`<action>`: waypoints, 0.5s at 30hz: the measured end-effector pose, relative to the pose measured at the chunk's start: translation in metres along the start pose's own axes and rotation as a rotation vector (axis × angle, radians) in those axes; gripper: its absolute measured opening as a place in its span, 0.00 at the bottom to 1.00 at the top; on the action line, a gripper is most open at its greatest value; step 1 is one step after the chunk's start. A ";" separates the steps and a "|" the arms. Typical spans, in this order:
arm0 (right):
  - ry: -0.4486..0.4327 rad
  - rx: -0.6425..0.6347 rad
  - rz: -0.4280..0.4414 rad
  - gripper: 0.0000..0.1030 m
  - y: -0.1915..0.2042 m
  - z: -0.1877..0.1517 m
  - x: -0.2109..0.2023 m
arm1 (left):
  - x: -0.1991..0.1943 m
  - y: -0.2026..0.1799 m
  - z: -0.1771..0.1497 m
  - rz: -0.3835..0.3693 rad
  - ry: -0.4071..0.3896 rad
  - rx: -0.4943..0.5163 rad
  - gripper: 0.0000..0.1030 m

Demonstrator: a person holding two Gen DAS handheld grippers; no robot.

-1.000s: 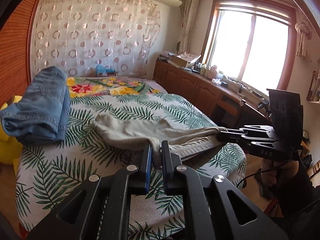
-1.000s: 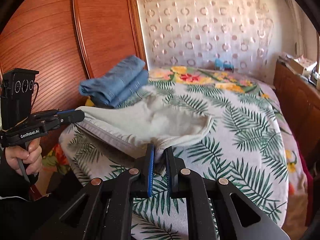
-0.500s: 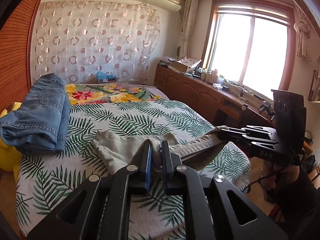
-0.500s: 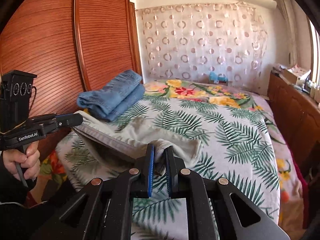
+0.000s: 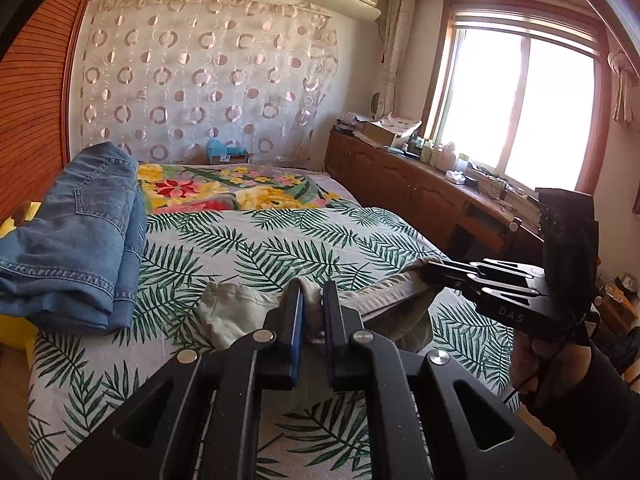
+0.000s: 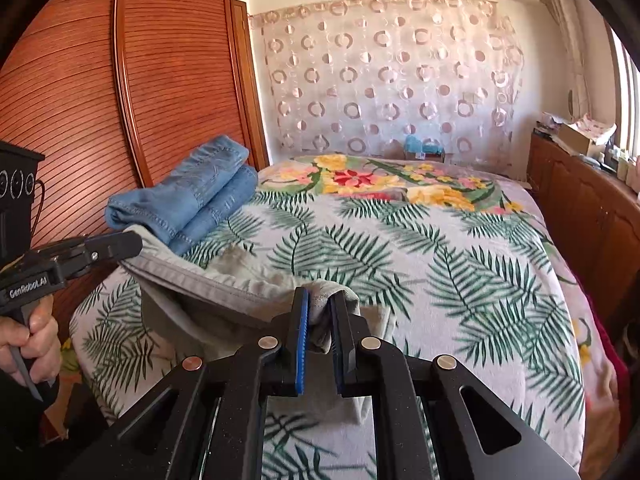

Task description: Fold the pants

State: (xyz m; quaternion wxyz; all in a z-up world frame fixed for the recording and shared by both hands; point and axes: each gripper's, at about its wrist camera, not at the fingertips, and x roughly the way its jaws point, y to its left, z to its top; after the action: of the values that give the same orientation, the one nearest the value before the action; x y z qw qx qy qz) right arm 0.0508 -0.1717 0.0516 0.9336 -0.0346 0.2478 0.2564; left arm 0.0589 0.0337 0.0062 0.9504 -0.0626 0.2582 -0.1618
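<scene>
Beige pants (image 5: 244,308) strung btwn both tools at bed's (image 5: 304,248) near edge: left hand-held gripper (image 5: 311,300) & right hand-held gripper (image 6: 320,312) each clenched on waistband; rest bunched on leaf-print cover.

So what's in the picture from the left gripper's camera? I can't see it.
The left gripper and the right gripper each pinch the edge of beige pants, holding them over a bed with a green leaf-print cover. Folded blue jeans sit at the bed's left side, and a bright window is on the right.
</scene>
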 end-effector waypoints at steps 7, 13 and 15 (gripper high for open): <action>0.039 0.002 0.001 0.10 -0.004 0.005 0.033 | 0.016 0.004 -0.010 0.051 0.037 0.009 0.10; 0.101 0.011 0.002 0.10 -0.007 0.003 0.055 | 0.031 0.014 -0.017 0.081 0.078 -0.016 0.13; 0.112 0.016 0.004 0.10 -0.008 0.004 0.061 | 0.031 0.015 -0.018 0.117 0.075 -0.011 0.17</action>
State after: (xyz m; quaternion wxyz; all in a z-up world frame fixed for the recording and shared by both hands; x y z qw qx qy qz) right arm 0.1018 -0.1498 0.0254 0.9181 -0.0411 0.3018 0.2538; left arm 0.0794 0.0363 -0.0267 0.9476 -0.0467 0.2976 -0.1065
